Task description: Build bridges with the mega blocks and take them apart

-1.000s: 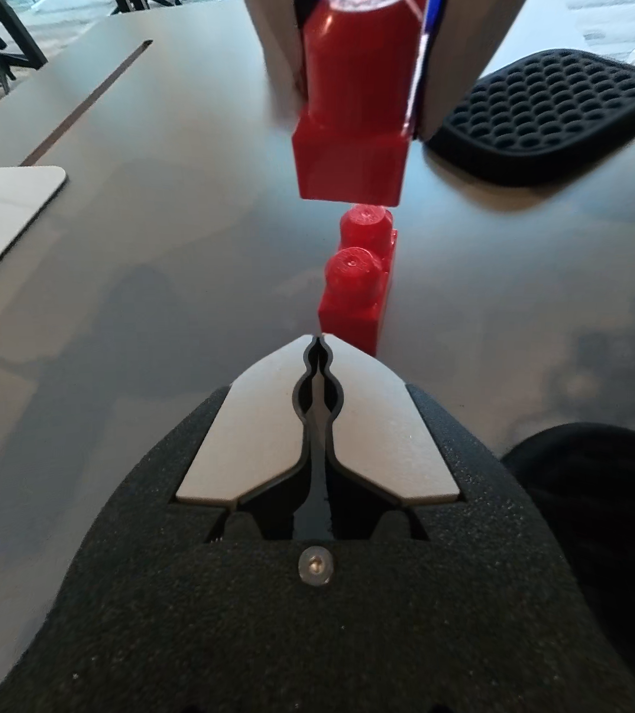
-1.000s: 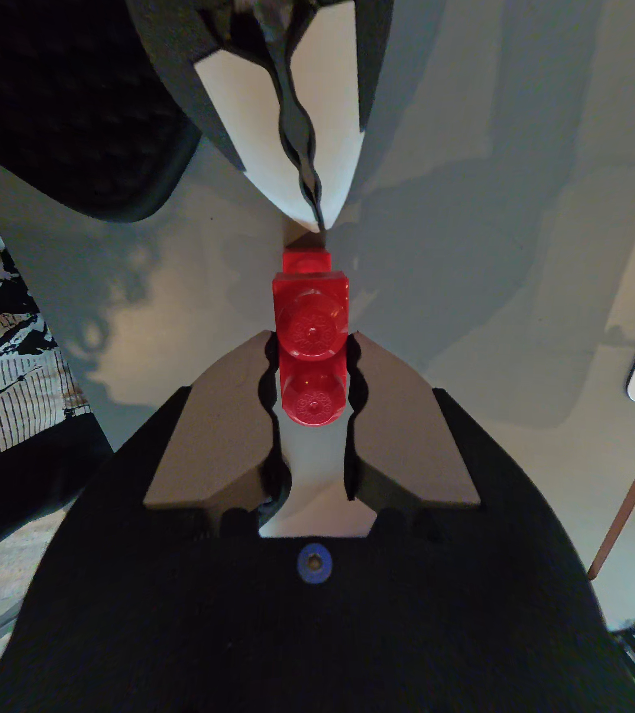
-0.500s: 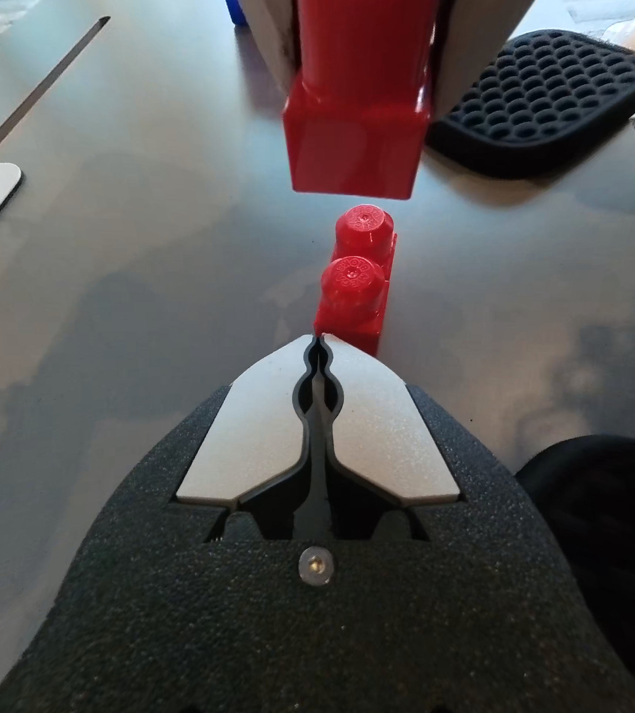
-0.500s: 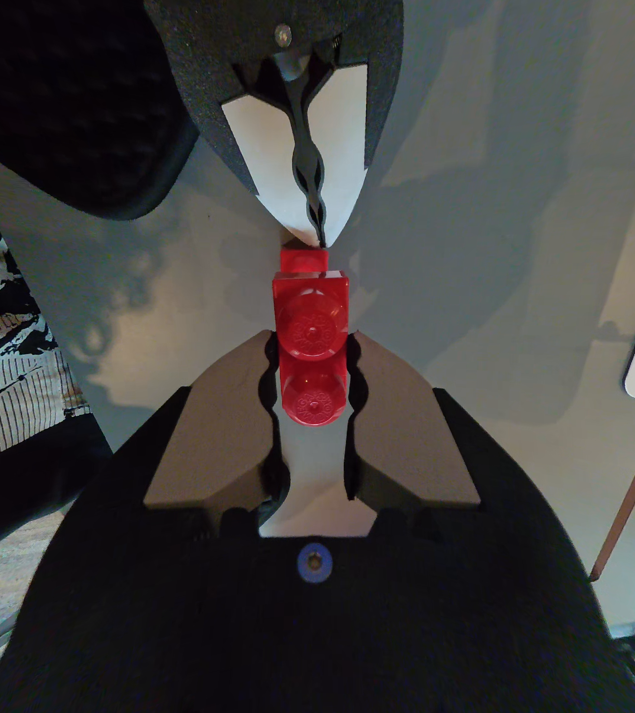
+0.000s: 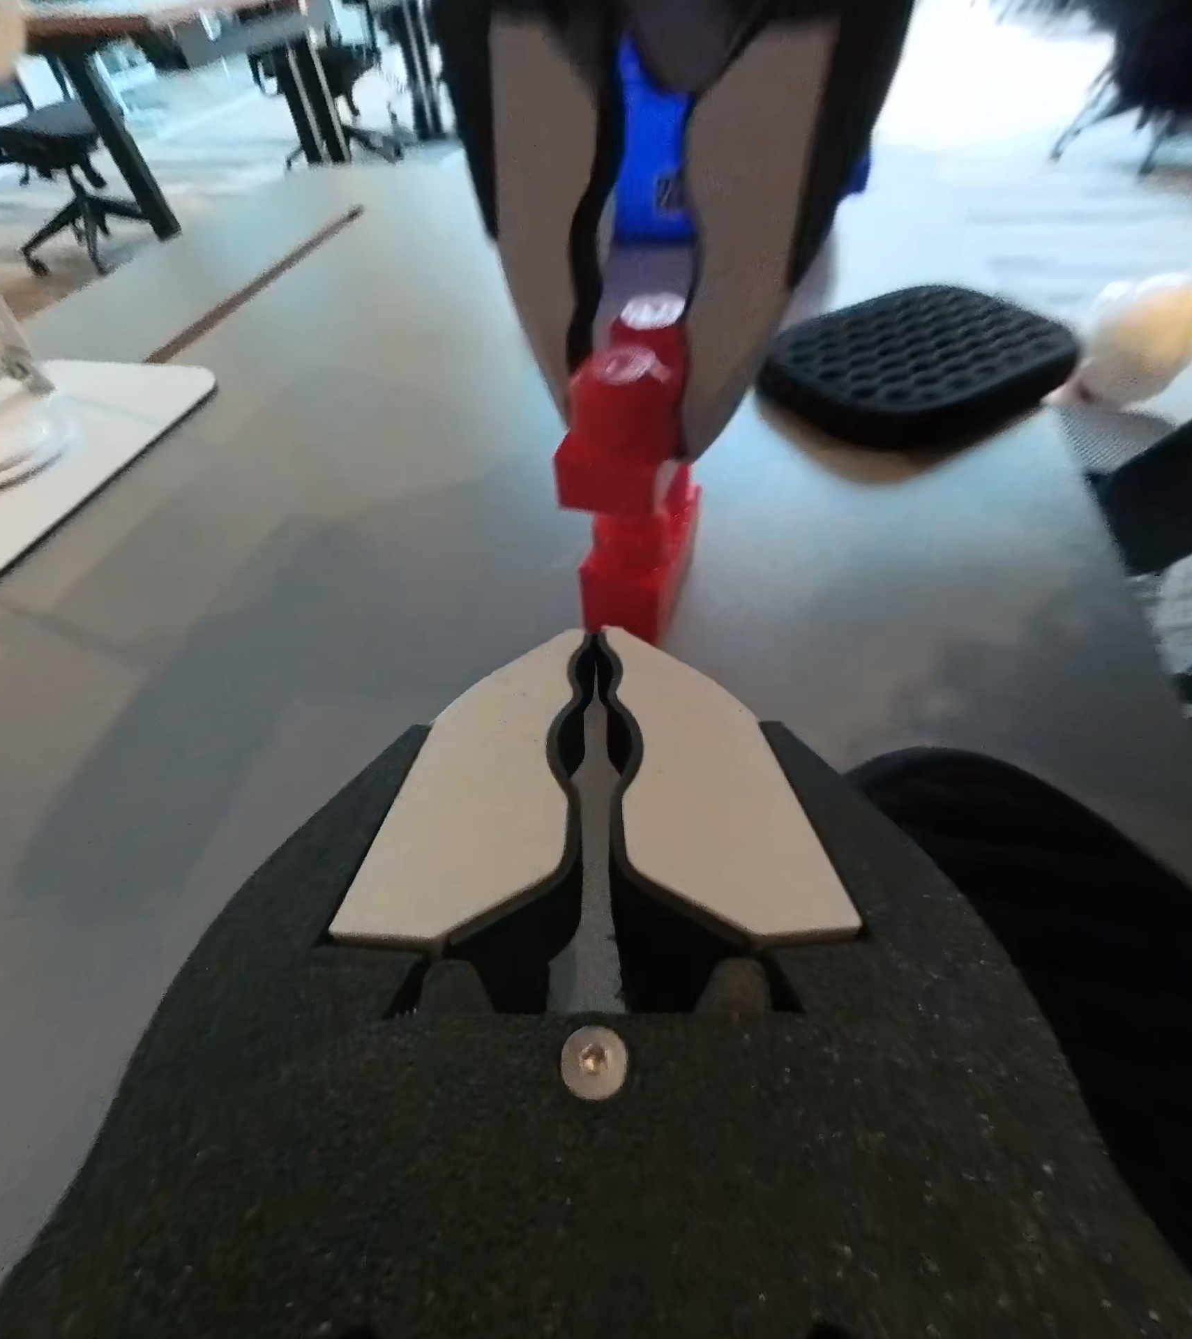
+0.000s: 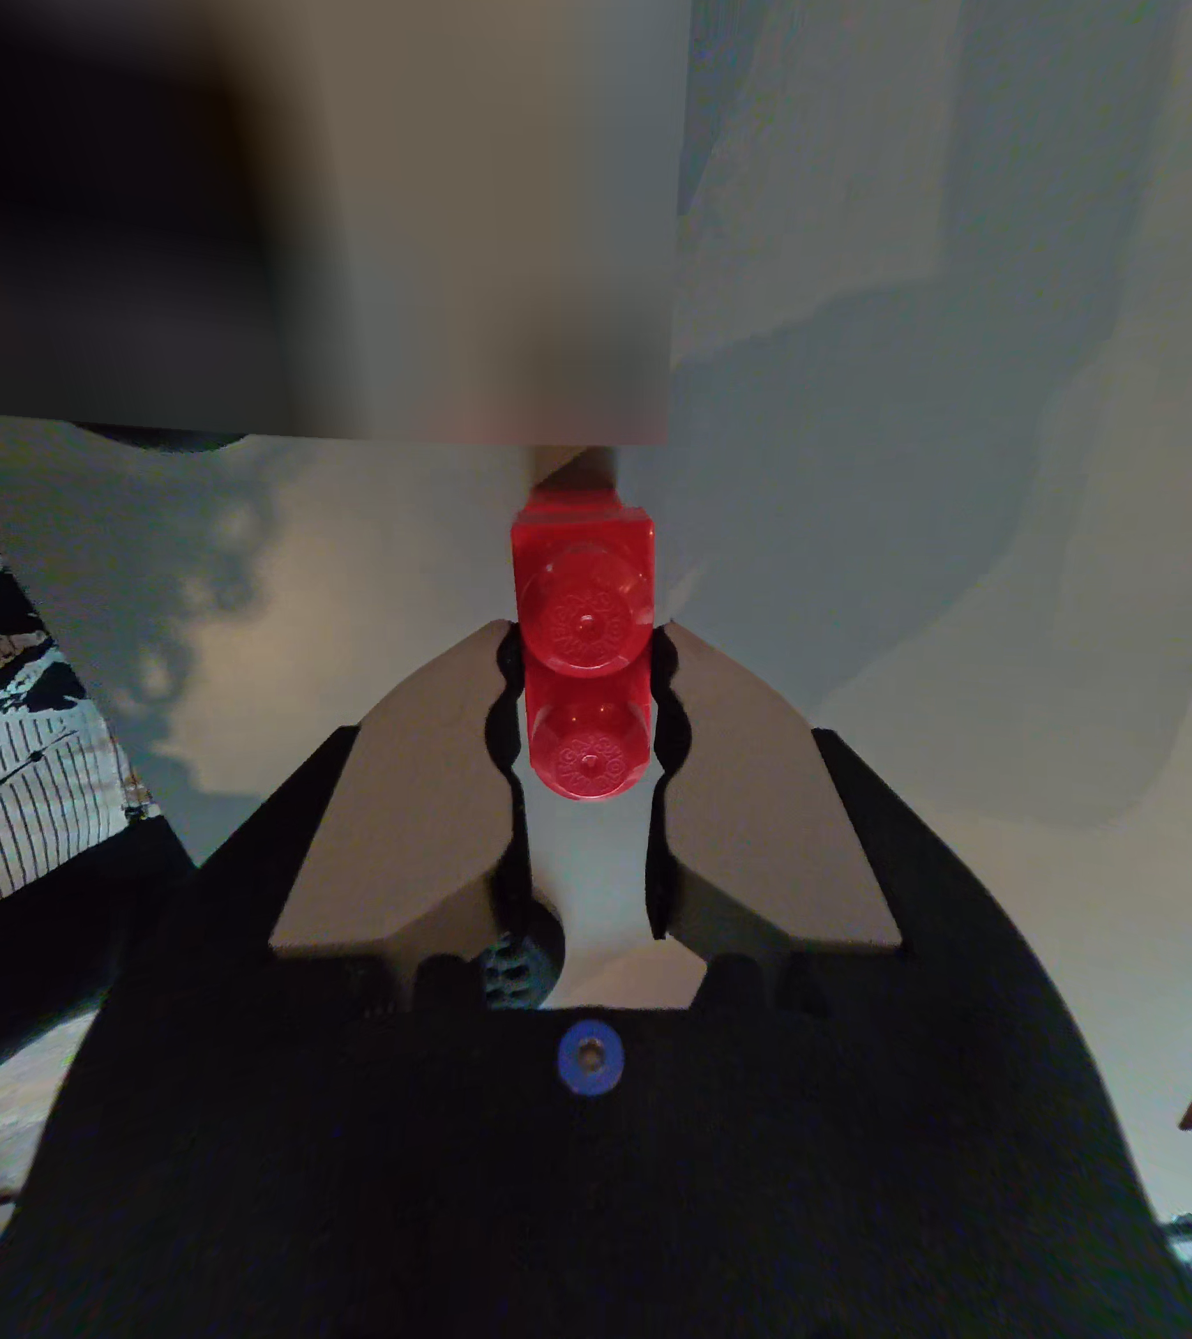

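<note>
The right gripper [image 6: 587, 695] comes down from above with its fingers [image 6: 426, 782] pinching a red block [image 6: 584, 652] by its two sides, studs facing up at the camera. Seen from the left wrist, that held block sits over a second red block, the base block [image 5: 632, 580], which stands on the grey worktop [image 5: 216, 652]. The upper one looks offset towards the near end, overhanging the base, and whether its underside has caught any stud I cannot tell; the picture is smeared there.

The left gripper [image 5: 596, 637] has its fingers [image 5: 484, 811] pressed together on nothing, tips just beside the base block's near end. Whether they touch it I cannot say.

My worry is that offset. If the right hand pushes down while only part of the block is over the studs, the base could rock or skid along the smooth worktop, and the held block would seat crooked or not at all. Nothing grips the base; the closed left tips can at best brace one end, so a push with any sideways lean could slide it away. The pinch is also only on the block's narrow flanks, so a hard press might twist it between the fingers.

A blue block [image 5: 651, 167] stands further back, and a black mat [image 5: 919, 362] lies off to the right, both clear of this.
</note>
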